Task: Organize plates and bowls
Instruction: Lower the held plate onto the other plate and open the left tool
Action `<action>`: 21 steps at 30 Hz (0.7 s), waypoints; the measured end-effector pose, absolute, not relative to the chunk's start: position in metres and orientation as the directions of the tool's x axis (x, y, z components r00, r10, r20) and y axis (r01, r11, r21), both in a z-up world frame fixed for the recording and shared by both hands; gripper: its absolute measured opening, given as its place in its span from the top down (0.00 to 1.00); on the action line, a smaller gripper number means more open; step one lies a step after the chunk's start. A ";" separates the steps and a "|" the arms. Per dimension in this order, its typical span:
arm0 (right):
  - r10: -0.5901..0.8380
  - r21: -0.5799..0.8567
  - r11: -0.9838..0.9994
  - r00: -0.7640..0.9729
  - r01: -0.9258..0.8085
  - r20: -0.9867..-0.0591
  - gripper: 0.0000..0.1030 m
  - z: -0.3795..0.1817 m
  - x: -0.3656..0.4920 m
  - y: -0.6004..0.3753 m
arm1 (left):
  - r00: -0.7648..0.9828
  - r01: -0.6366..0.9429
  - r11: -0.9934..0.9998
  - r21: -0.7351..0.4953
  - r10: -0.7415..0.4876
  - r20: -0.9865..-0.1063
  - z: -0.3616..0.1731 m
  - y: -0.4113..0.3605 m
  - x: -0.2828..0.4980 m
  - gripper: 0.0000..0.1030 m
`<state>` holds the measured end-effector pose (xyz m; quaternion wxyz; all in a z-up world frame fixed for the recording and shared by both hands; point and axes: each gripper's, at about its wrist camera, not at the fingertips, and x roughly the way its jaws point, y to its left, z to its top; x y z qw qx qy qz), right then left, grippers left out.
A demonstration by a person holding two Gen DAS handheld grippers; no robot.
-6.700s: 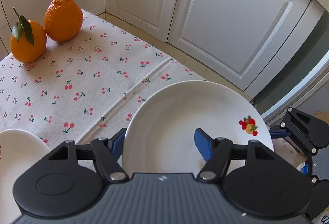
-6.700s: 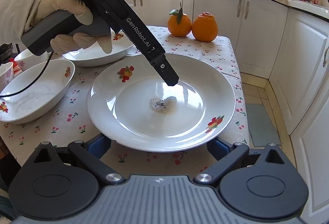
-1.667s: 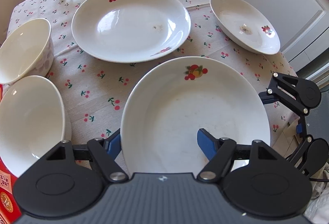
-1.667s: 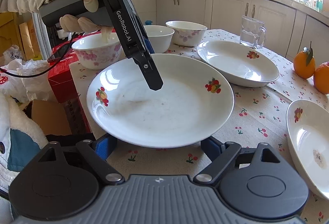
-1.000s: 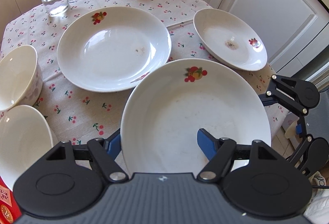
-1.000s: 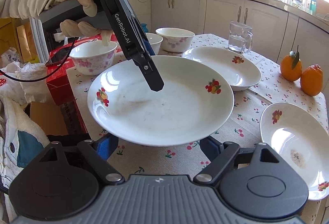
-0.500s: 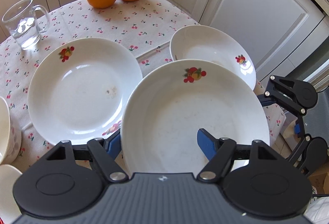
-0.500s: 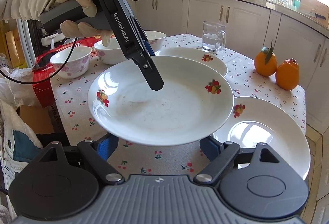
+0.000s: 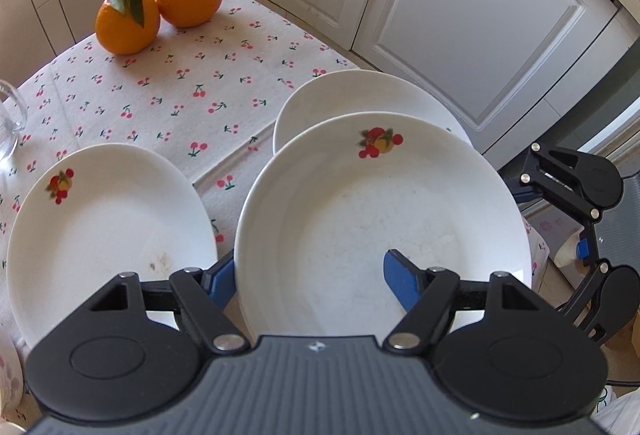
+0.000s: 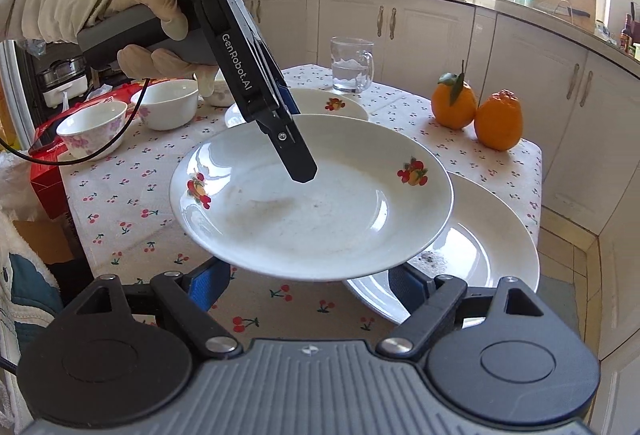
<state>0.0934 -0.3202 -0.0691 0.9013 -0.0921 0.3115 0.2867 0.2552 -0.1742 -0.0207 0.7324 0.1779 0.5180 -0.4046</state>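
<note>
A white plate with fruit prints (image 9: 360,215) (image 10: 320,227) hangs above the cherry-print tablecloth. My left gripper (image 9: 308,271) is shut on its rim, with one finger (image 10: 298,159) pressed on the inside and the other hidden underneath. My right gripper (image 10: 310,283) stands open below the plate's near edge; I cannot tell whether the plate touches it. A second white plate (image 9: 360,99) (image 10: 492,247) lies on the table at its corner, partly covered by the held plate. A third plate (image 9: 104,227) (image 10: 320,103) lies to the left.
Two oranges (image 9: 156,7) (image 10: 476,111) sit at the far corner of the table. A glass mug (image 10: 352,71) and two flowered bowls (image 10: 92,127) (image 10: 168,103) stand beyond the plates. A red box (image 10: 44,171) is at the left; white cabinets (image 9: 460,3) are past the table edge.
Both grippers carried the held plate sideways across the table. It now hovers over the corner plate and covers far more of it than before.
</note>
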 end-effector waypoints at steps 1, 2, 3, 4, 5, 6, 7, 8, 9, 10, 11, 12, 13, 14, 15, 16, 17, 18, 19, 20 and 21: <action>0.455 0.012 0.823 0.645 -0.568 -0.614 0.13 -0.069 0.093 -0.323 | 0.134 0.782 0.603 -0.158 -0.410 -0.902 -0.021 -0.178 0.256 0.28; 0.450 0.013 0.827 0.649 -0.561 -0.613 0.13 -0.069 0.092 -0.326 | 0.132 0.788 0.596 -0.156 -0.411 -0.902 -0.021 -0.182 0.257 0.28; 0.446 0.014 0.832 0.653 -0.555 -0.612 0.13 -0.069 0.092 -0.328 | 0.131 0.791 0.592 -0.156 -0.412 -0.902 -0.021 -0.185 0.258 0.28; 0.441 0.013 0.836 0.657 -0.549 -0.612 0.13 -0.070 0.091 -0.331 | 0.130 0.795 0.587 -0.155 -0.413 -0.901 -0.022 -0.190 0.260 0.28; 0.436 0.014 0.840 0.661 -0.542 -0.611 0.13 -0.070 0.091 -0.333 | 0.128 0.798 0.582 -0.154 -0.413 -0.902 -0.023 -0.193 0.261 0.28; 0.430 0.014 0.845 0.664 -0.535 -0.612 0.13 -0.070 0.091 -0.336 | 0.125 0.799 0.580 -0.157 -0.416 -0.901 -0.024 -0.197 0.262 0.28; 0.425 0.015 0.849 0.666 -0.528 -0.613 0.13 -0.071 0.092 -0.338 | 0.122 0.802 0.575 -0.158 -0.417 -0.901 -0.025 -0.200 0.264 0.28; 0.419 0.015 0.853 0.669 -0.521 -0.614 0.13 -0.072 0.092 -0.341 | 0.118 0.805 0.571 -0.158 -0.416 -0.902 -0.026 -0.204 0.266 0.28; 0.414 0.016 0.857 0.671 -0.514 -0.615 0.13 -0.073 0.093 -0.343 | 0.115 0.808 0.567 -0.158 -0.416 -0.902 -0.026 -0.207 0.267 0.28; 0.410 0.017 0.861 0.673 -0.508 -0.615 0.13 -0.073 0.093 -0.345 | 0.113 0.814 0.560 -0.155 -0.415 -0.903 -0.027 -0.210 0.267 0.28; 0.404 0.017 0.865 0.677 -0.502 -0.615 0.13 -0.074 0.093 -0.347 | 0.112 0.819 0.553 -0.152 -0.414 -0.904 -0.029 -0.215 0.269 0.28; 0.400 0.017 0.868 0.680 -0.496 -0.615 0.13 -0.074 0.092 -0.349 | 0.110 0.823 0.548 -0.151 -0.413 -0.904 -0.030 -0.218 0.270 0.28; 0.395 0.017 0.872 0.683 -0.489 -0.614 0.13 -0.074 0.092 -0.351 | 0.107 0.826 0.543 -0.150 -0.413 -0.904 -0.032 -0.221 0.272 0.28; 0.391 0.019 0.876 0.686 -0.482 -0.614 0.13 -0.074 0.092 -0.354 | 0.105 0.828 0.540 -0.152 -0.415 -0.904 -0.033 -0.224 0.273 0.28; 0.386 0.019 0.879 0.688 -0.476 -0.614 0.13 -0.074 0.092 -0.356 | 0.104 0.829 0.538 -0.153 -0.417 -0.903 -0.034 -0.227 0.275 0.28; 0.381 0.019 0.882 0.690 -0.470 -0.615 0.13 -0.075 0.093 -0.357 | 0.103 0.831 0.534 -0.154 -0.419 -0.902 -0.035 -0.230 0.276 0.28; 0.374 0.017 0.886 0.692 -0.464 -0.617 0.13 -0.075 0.093 -0.359 | 0.103 0.834 0.530 -0.153 -0.421 -0.901 -0.036 -0.233 0.277 0.28; 0.369 0.017 0.889 0.694 -0.457 -0.618 0.13 -0.076 0.094 -0.360 | 0.102 0.836 0.527 -0.153 -0.423 -0.900 -0.037 -0.236 0.278 0.28; 0.365 0.021 0.893 0.696 -0.449 -0.618 0.13 -0.076 0.094 -0.362 | 0.099 0.838 0.523 -0.154 -0.425 -0.900 -0.038 -0.239 0.278 0.28; 0.361 0.025 0.897 0.697 -0.442 -0.619 0.13 -0.077 0.094 -0.364 | 0.096 0.840 0.520 -0.155 -0.424 -0.901 -0.040 -0.242 0.278 0.28; 0.358 0.028 0.899 0.698 -0.436 -0.620 0.13 -0.077 0.094 -0.365 | 0.093 0.842 0.517 -0.155 -0.422 -0.902 -0.042 -0.244 0.279 0.28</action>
